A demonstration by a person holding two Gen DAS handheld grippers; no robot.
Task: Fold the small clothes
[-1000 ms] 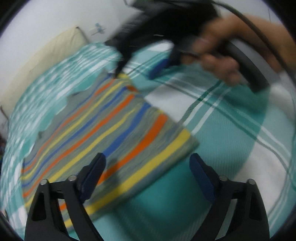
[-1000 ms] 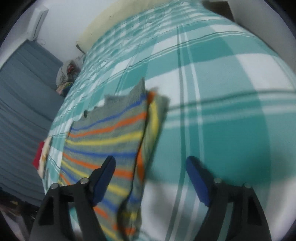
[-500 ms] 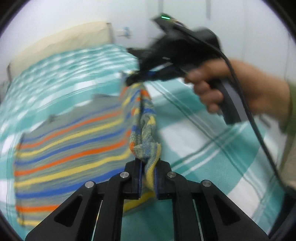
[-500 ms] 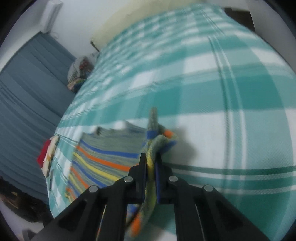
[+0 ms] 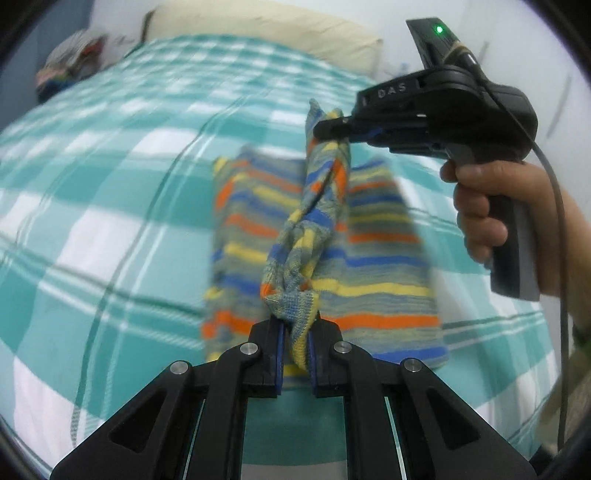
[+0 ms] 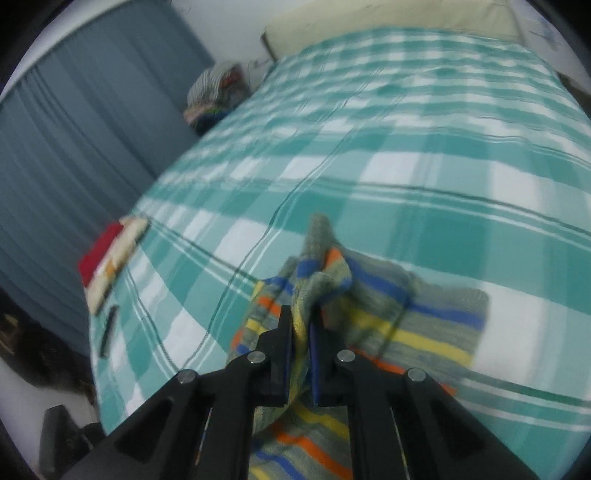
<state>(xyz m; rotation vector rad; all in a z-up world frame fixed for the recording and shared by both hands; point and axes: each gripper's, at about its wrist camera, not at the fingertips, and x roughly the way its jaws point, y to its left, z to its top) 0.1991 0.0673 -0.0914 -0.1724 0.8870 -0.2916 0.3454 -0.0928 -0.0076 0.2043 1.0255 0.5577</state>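
Note:
A small striped knit garment (image 5: 373, 236), grey with orange, yellow and blue bands, is lifted above a bed with a teal and white plaid cover (image 5: 110, 184). My left gripper (image 5: 295, 339) is shut on one corner of it. My right gripper (image 5: 325, 129), held by a hand, is shut on the far corner, so the gripped edge stretches bunched between them. The rest hangs down in two layers. In the right wrist view the right gripper (image 6: 301, 325) pinches the garment (image 6: 417, 321), which drapes onto the cover (image 6: 406, 184).
A cream pillow (image 5: 266, 33) lies at the head of the bed. A pile of clothes (image 6: 218, 92) sits beside the bed near a blue curtain (image 6: 85, 140). A folded red and cream item (image 6: 110, 254) and a dark strip (image 6: 108, 332) lie near the bed's edge.
One second ago both grippers were open over the flat garment. They closed on two corners and have lifted the edge, carrying it across so the garment hangs between them.

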